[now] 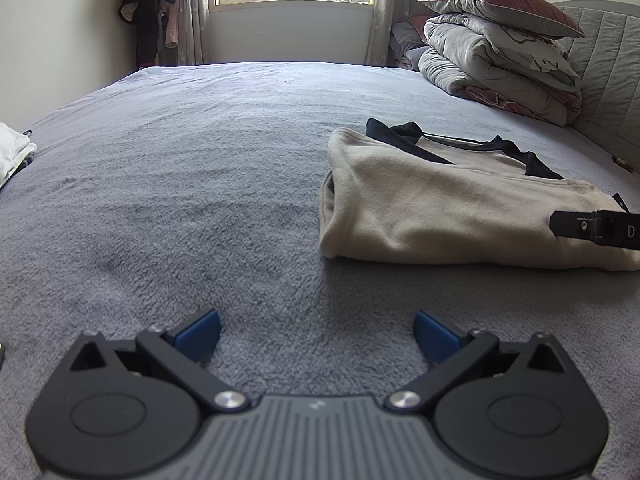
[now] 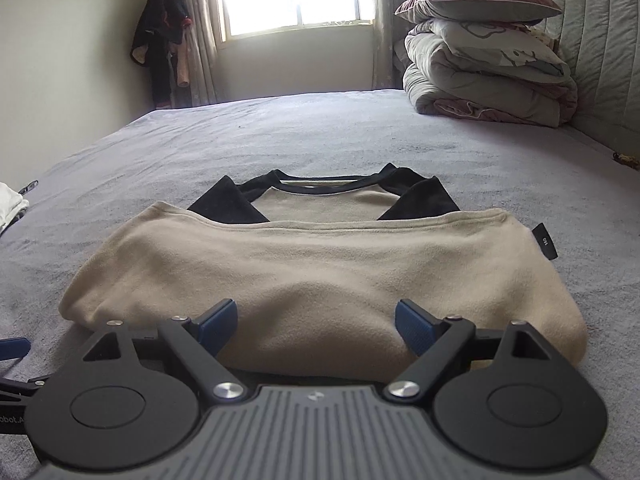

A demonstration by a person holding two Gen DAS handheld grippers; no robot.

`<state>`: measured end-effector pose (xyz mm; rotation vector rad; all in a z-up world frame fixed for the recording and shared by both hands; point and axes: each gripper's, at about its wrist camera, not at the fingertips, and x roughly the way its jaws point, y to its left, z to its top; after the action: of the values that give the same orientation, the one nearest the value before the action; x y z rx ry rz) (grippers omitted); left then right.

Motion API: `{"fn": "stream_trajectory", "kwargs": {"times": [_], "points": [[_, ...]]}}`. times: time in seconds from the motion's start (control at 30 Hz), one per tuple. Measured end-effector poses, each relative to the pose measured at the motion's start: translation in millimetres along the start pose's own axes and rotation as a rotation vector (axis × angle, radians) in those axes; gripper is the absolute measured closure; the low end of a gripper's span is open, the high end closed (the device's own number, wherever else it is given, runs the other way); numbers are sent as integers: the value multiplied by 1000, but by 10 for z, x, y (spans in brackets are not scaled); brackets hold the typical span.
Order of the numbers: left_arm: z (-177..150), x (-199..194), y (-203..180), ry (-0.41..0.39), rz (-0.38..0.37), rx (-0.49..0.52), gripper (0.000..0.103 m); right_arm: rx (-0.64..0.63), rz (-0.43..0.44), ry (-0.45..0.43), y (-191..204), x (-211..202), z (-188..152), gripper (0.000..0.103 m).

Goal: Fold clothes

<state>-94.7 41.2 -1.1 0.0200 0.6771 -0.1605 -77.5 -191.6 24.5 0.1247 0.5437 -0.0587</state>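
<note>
The shirt (image 2: 320, 280) lies folded in half on the bed (image 2: 280, 136), both claws spread and empty, right claw (image 2: 316, 320) at its near fold, left claw (image 1: 317, 332) beside; any further fold needs edges pinched evenly.

The shirt (image 2: 320, 276) is soft matt fleece, beige with black cloth trim. The bedspread (image 1: 180, 184) is grey, nubbly cloth. Each gripper (image 1: 317, 334) (image 2: 316, 322) is matt black plastic with ribbed blue pads (image 2: 414, 326) and shiny metal rivets (image 1: 230, 399).
</note>
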Motion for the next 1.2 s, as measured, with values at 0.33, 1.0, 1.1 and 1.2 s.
{"fn": "stream_trajectory", "kwargs": {"times": [0.33, 1.0, 1.1, 1.2], "points": [[1, 1, 0, 0, 0, 0, 0, 3, 8, -8, -11, 0, -34, 13], [1, 0, 0, 0, 0, 0, 0, 20, 35, -18, -64, 23, -71, 11], [1, -3, 2, 0, 0, 0, 0, 21, 41, -16, -74, 24, -68, 10], [2, 1, 0, 0, 0, 0, 0, 20, 49, -7, -86, -1, -30, 10]]}}
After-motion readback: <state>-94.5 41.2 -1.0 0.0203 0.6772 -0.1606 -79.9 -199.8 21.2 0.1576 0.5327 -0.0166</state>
